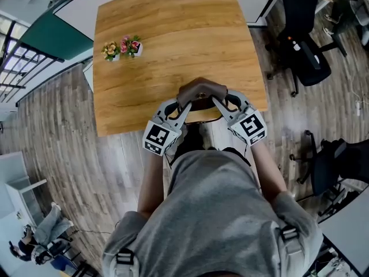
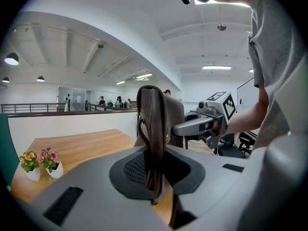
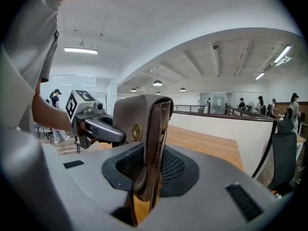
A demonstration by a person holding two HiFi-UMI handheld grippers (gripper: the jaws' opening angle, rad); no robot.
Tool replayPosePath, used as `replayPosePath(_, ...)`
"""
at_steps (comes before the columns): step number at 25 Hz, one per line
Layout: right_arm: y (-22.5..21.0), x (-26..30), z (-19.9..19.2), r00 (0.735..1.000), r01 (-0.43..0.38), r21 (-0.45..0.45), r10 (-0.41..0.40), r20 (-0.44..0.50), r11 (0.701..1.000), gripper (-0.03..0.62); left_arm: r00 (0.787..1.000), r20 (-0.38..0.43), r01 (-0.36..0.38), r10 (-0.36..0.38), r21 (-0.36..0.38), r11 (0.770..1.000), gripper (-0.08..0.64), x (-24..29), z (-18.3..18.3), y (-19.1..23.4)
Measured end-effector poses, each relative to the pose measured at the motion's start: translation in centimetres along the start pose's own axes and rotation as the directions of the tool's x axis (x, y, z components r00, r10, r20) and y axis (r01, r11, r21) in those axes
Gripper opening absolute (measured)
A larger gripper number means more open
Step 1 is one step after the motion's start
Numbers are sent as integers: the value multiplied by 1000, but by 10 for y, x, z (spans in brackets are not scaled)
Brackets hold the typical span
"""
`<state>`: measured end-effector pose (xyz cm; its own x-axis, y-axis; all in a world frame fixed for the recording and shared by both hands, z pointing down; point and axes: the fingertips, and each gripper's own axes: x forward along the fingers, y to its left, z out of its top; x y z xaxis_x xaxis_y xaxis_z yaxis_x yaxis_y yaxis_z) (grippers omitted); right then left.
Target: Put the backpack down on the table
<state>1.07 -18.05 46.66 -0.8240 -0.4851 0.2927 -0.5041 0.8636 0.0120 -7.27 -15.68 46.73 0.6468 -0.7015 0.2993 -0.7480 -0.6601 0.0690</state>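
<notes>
A brown backpack (image 1: 202,94) is held between two handheld grippers at the near edge of a wooden table (image 1: 173,33). Whether it rests on the wood cannot be told. A round gold emblem (image 3: 136,132) marks its side, with any lettering too small to read. The left gripper (image 1: 183,106) and right gripper (image 1: 219,104) each clamp a backpack strap (image 2: 154,143). Two small flower pots (image 1: 122,48) stand well apart from it, toward the table's left.
</notes>
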Motion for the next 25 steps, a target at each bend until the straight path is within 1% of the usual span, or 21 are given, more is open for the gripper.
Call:
replayPosePath(7,-14,18,1,999,45,-8,-45,-19,999,83,999,-4,51,-51,9,999,63,14,-1,24)
replayPosePath(12,-30,38,5,996,81,-10,-81,-24,997,83,997,-8,73,-73,18,997,63,27,-2,47)
replayPosePath(20,-45,61,10,993,112,-20,-112,-33,994,83,995,-20,102,-102,34,994,64,41,1,73)
replayPosePath(24,-48,66,9,989,138,14,-137,-53,990,83,993,-31,113,-112,37,993,64,48,-3,81)
replayPosePath(25,-49,67,8,989,138,10,-137,-52,990,83,993,-33,117,-116,42,992,64,49,-5,83)
